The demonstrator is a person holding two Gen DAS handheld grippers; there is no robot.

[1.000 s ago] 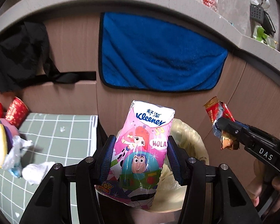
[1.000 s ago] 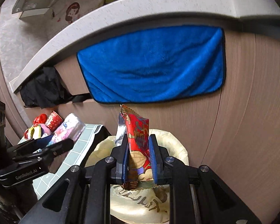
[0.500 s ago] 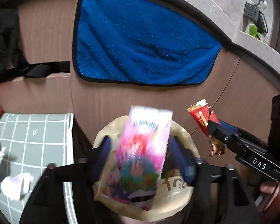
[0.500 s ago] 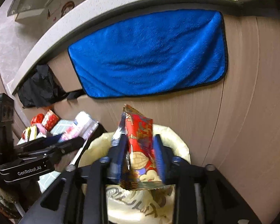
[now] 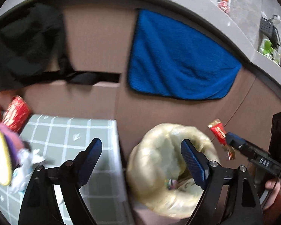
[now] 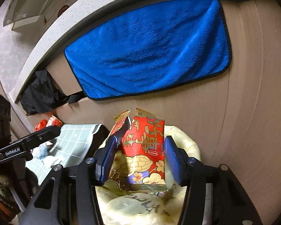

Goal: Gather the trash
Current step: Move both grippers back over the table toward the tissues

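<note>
Right gripper (image 6: 138, 157) jaws opening around upright red peanut snack wrapper (image 6: 142, 150), long axis at 12, cream plastic-lined bin (image 6: 185, 142) straight below; left gripper (image 5: 141, 156) opening empty.

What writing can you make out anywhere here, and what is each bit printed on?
"GenRobot.AI": white lettering on the side of the left gripper.
"DAS": on the side of the right gripper.
Large gold characters on the red snack wrapper, between the right gripper's opening jaws: seen upside down, not readable.
Dark writing on the yellowish bin bag: too distorted to read.
</note>
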